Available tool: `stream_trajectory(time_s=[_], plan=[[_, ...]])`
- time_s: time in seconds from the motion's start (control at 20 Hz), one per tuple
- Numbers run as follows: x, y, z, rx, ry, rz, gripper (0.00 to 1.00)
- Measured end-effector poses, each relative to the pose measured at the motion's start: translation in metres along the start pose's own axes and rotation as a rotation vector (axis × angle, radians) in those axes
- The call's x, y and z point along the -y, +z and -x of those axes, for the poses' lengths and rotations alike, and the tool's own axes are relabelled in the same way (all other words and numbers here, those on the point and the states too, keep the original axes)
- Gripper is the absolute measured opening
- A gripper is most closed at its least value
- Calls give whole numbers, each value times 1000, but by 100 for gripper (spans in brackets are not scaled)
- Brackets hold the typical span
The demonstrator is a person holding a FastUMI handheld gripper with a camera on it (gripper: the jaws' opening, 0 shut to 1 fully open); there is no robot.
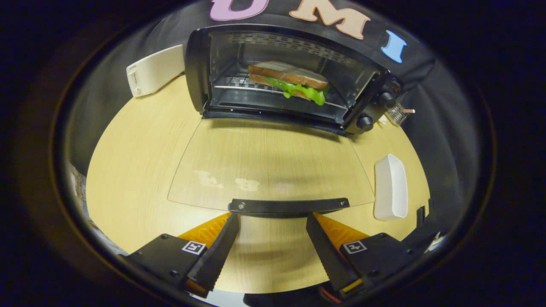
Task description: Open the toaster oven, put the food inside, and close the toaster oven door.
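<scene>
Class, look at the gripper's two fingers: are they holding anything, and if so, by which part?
Nothing is held. The gripper is open, its fingers apart just short of the door handle of the toaster oven.

Wire object (behind oven) half-hidden

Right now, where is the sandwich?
The sandwich sits on the rack inside the open toaster oven, beyond the open gripper and the lowered glass door.

wood table — toaster oven, white toaster, white dish
</scene>
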State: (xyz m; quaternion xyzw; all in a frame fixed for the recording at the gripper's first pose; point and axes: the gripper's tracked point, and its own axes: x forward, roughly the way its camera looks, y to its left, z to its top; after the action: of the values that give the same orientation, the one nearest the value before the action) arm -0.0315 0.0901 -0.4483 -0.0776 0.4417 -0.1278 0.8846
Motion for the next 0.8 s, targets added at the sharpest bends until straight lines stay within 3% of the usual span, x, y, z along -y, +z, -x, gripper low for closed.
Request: stream_trajectory(time_s=[0.35,0.8], plan=[[19,66,48,185,-29,12,100],[27,126,63,339,-47,23,98]])
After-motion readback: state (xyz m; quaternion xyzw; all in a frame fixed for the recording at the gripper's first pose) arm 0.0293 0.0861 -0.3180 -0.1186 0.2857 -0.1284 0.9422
